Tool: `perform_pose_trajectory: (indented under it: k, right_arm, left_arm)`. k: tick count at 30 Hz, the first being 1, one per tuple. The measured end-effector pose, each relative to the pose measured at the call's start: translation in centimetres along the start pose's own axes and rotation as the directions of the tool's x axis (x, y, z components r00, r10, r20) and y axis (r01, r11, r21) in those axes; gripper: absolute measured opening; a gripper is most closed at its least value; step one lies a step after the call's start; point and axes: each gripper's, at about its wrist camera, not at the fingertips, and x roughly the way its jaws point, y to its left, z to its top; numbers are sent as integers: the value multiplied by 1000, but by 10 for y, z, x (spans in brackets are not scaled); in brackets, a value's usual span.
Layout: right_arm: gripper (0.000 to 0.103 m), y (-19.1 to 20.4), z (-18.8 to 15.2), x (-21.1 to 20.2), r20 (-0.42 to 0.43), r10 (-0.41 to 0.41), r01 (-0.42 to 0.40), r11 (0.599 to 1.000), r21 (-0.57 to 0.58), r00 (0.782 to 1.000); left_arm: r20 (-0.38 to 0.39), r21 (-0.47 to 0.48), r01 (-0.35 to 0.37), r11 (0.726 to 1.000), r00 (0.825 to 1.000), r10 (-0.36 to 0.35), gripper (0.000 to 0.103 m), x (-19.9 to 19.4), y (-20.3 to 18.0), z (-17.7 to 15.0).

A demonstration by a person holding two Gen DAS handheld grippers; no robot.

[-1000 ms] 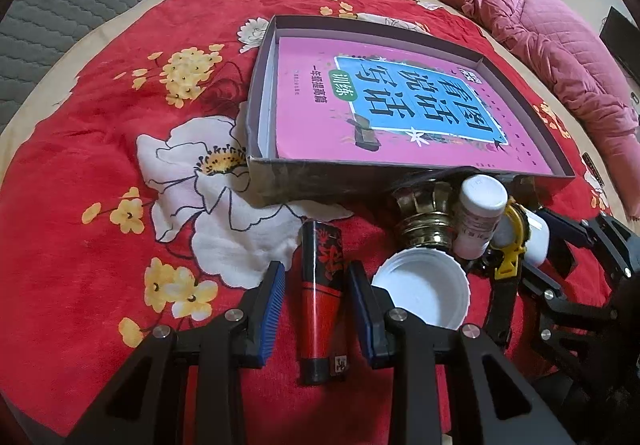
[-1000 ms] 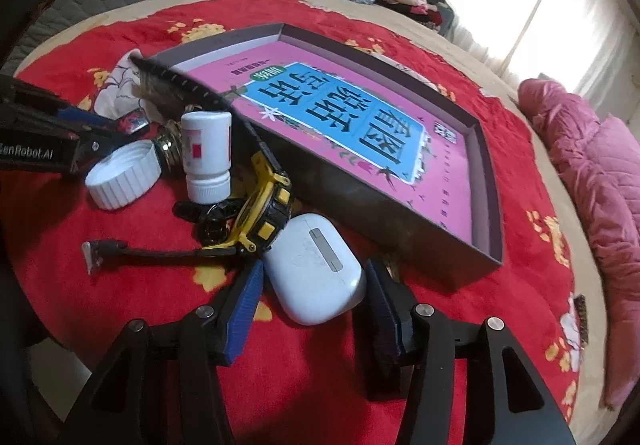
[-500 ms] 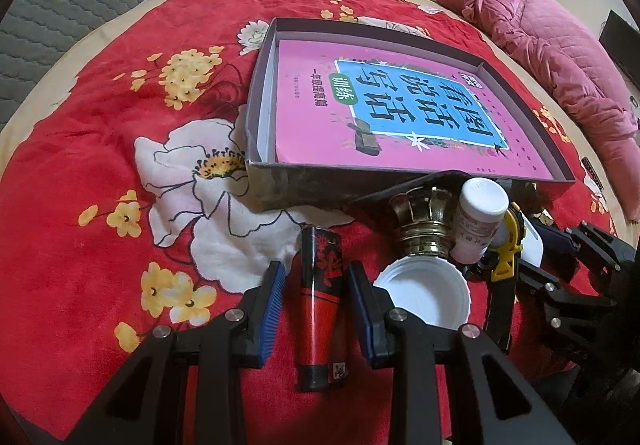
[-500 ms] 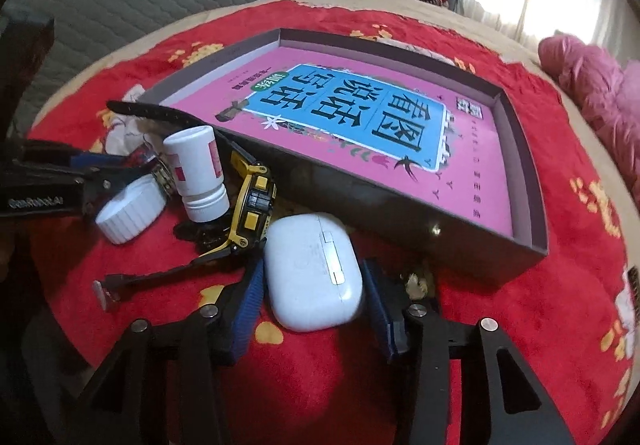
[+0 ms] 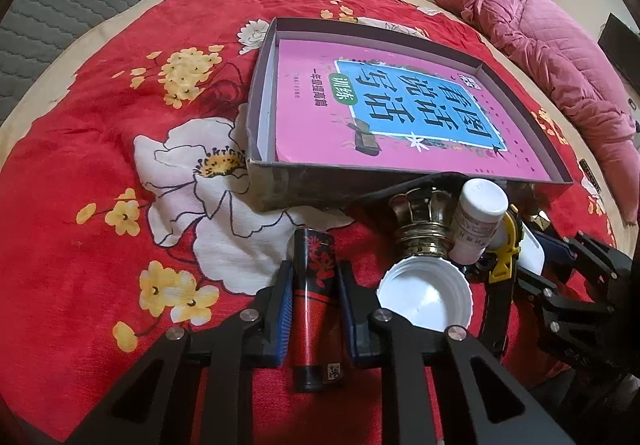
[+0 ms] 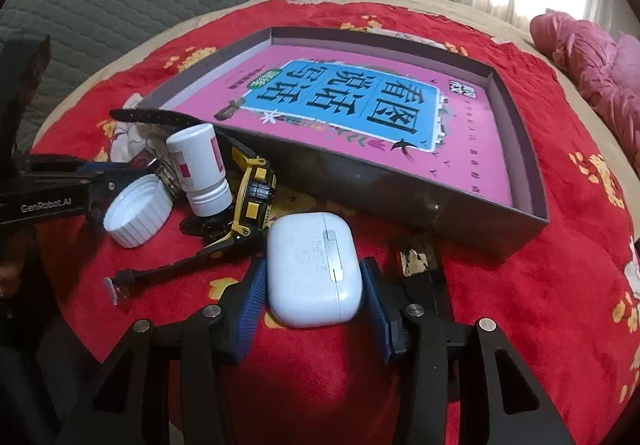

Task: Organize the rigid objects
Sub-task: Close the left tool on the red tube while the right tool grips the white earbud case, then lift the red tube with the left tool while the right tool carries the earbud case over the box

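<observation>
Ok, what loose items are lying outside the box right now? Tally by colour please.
White: 3 - earbuds case, pill bottle, screw cap
Red and black: 1 - tube
Yellow and black: 1 - wristwatch
Brass: 1 - ornate metal piece
Total: 6

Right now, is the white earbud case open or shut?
Shut: the white earbud case lies flat on the red blanket, lid seam closed, hinge facing up.

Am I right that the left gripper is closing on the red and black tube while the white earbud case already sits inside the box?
Not quite. The earbud case lies on the red blanket outside the box, between the right gripper fingers, as the right wrist view shows. The left gripper has indeed been closing on the tube.
</observation>
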Motion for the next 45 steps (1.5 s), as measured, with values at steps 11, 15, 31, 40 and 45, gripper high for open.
perform_pose_trajectory:
  k: [11,15,31,40,45]
  right_arm:
    - [47,-3,1,-5,36,7,-8,1000,9,999]
    - [47,-6,0,-17,61,1,-3,999,32,998]
    - [47,0,5,-55,173,-31,20,998,66,984]
    - [47,-10,6,-70,225,-55,32,994,104,973]
    - [47,-14,6,-73,234,-68,40,992,122,970]
  left_arm:
    - [8,-33,28,999,1000,-28,21,-3,5,1]
    - [22,-51,48,998,999,-46,21,-8,7,2]
    - [91,-48,46,998,995,-41,21,-37,1,-1]
    - [155,-36,31,999,988,-25,21,-52,-2,1]
    - [174,-40,30,999,985,-23,21,-55,0,2]
